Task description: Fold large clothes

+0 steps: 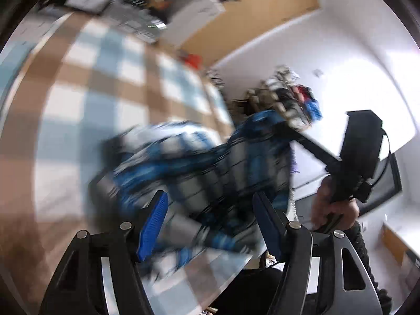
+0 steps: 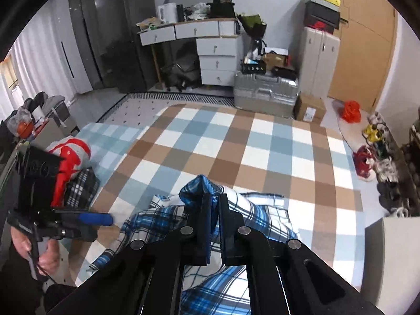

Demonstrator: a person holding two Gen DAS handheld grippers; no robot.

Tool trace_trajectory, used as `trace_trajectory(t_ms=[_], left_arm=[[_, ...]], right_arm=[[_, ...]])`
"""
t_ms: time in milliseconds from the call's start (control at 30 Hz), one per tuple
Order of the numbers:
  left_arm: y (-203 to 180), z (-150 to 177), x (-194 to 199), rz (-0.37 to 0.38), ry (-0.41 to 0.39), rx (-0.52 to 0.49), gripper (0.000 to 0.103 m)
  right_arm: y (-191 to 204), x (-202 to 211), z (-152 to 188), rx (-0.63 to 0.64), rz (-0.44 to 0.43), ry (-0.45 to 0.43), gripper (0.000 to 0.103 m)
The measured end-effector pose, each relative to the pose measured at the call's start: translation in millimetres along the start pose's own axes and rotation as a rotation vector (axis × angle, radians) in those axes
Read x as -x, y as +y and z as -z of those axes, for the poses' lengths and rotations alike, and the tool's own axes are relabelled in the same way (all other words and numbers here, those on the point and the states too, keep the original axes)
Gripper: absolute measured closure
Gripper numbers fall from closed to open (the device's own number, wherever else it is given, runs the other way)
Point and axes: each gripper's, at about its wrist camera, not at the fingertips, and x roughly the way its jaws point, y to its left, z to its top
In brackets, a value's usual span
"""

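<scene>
- Checked bedspread (image 2: 262, 141) in brown, blue and white, spread flat.
- Blue plaid shirt (image 2: 262, 218) crumpled on its near part.
- Right gripper (image 2: 214, 202), jaws clamped on a raised shirt fold.
- Left gripper (image 1: 210, 210), jaws apart, gripping nothing.

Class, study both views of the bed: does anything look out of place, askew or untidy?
Yes. The blue plaid shirt lies crumpled on the checked blanket, one bunched corner pinched in the right gripper. A loose heap of clothes sits at the blanket's left edge. The left gripper is open and holds nothing.
</scene>
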Motion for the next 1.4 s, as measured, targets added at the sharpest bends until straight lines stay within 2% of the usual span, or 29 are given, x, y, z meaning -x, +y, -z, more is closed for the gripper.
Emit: trace_trajectory(t_ms=[67, 167, 267, 400, 433, 533, 700, 867, 967, 1033, 1100, 1133, 1200, 1267, 1333, 1400], left_arm=[[24, 9, -13, 0.02, 0.054, 0.099, 0.041], [41, 12, -30, 0.028, 0.061, 0.223, 0.041], [52, 14, -37, 0.09, 0.051, 0.299, 0.041], [43, 11, -39, 0.183, 0.038, 0.346, 0.041], [43, 13, -31, 0.187, 0.04, 0.342, 0.041], [32, 0, -44, 0.189, 0.059, 0.331, 0.041], [5, -23, -82, 0.217, 0.12, 0.269, 0.041], [-38, -48, -115, 0.352, 0.197, 0.132, 0.041], [-55, -52, -100, 0.433, 0.197, 0.034, 0.041], [-52, -47, -76, 0.422, 0.164, -0.016, 0.041], [-34, -36, -43, 0.42, 0.124, -0.017, 0.041], [-22, -30, -27, 0.403, 0.099, 0.001, 0.041], [-3, -17, -2, 0.368, 0.058, 0.025, 0.041], [17, 5, 30, 0.289, -0.014, 0.045, 0.041], [34, 24, 57, 0.224, -0.056, 0.067, 0.041], [34, 35, 64, 0.215, -0.063, 0.081, 0.041]], right_arm=[[-2, 1, 3, -0.004, -0.001, -0.011, 0.098], [-11, 0, 5, -0.05, -0.014, -0.017, 0.098], [-12, 5, 9, -0.047, -0.013, -0.025, 0.098], [-15, 6, 11, -0.05, -0.011, -0.024, 0.098], [-17, 7, 12, -0.055, -0.011, -0.027, 0.098], [-23, 10, 13, -0.067, -0.012, -0.038, 0.099], [-42, 20, 18, -0.119, -0.018, -0.073, 0.1], [-59, 35, 21, -0.141, -0.048, -0.132, 0.1], [-68, 39, 20, -0.162, -0.092, -0.163, 0.1], [-67, 37, 18, -0.162, -0.162, -0.183, 0.1], [-58, 29, 14, -0.145, -0.228, -0.2, 0.1], [-48, 22, 11, -0.13, -0.29, -0.202, 0.1], [-26, 3, 8, -0.096, -0.338, -0.175, 0.1], [4, -28, 8, -0.063, -0.388, -0.099, 0.1], [33, -59, 14, -0.042, -0.408, -0.026, 0.1], [43, -69, 19, -0.062, -0.394, 0.003, 0.1]])
